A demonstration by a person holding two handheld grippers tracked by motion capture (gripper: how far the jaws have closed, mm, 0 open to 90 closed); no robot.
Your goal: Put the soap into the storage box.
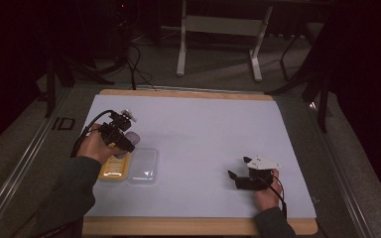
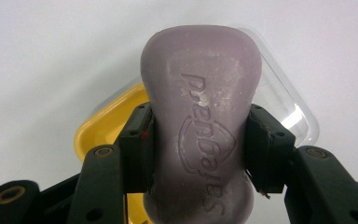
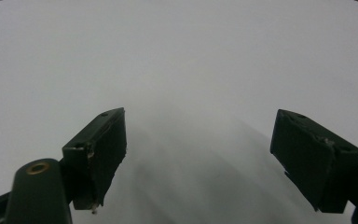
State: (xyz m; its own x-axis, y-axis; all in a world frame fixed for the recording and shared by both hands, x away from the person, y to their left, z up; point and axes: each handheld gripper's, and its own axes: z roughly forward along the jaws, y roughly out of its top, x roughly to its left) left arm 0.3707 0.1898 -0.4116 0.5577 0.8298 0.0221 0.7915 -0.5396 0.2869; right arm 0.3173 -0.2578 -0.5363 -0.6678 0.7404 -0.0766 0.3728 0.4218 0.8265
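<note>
- left gripper (image 2: 200, 154) has a purple bar of soap (image 2: 200, 116) clamped between its two black jaws, pads pressed flat against the bar's narrow waist on either side
- the soap is held up in the air, not resting on anything — in the left gripper view you can read raised lettering and a logo stamped into its face, plus some whitish scuffs
- right below/behind the bar in that view sits a yellow soap dish (image 2: 98, 128), and beside it a clear plastic lid (image 2: 289, 105) lying on the white table top
- from the high view the left gripper (image 1: 129, 141) is at the left side of the table (image 1: 203, 129), over the far end of the yellow soap dish (image 1: 114, 169), with the soap (image 1: 132, 137) peeking out as a pale purple blob at the tip
- the clear lid (image 1: 144, 166) lies just beside the dish, touching or nearly touching it, on its right
- right gripper (image 1: 234, 177) is well apart from all that, low over the right part of the table, held in the person's right hand (image 1: 267, 191)
- its jaws are spread wide with nothing between them — the right gripper view (image 3: 200, 154) has just bare white surface past the two pads
- the table is a white sheet on a wooden board
</note>
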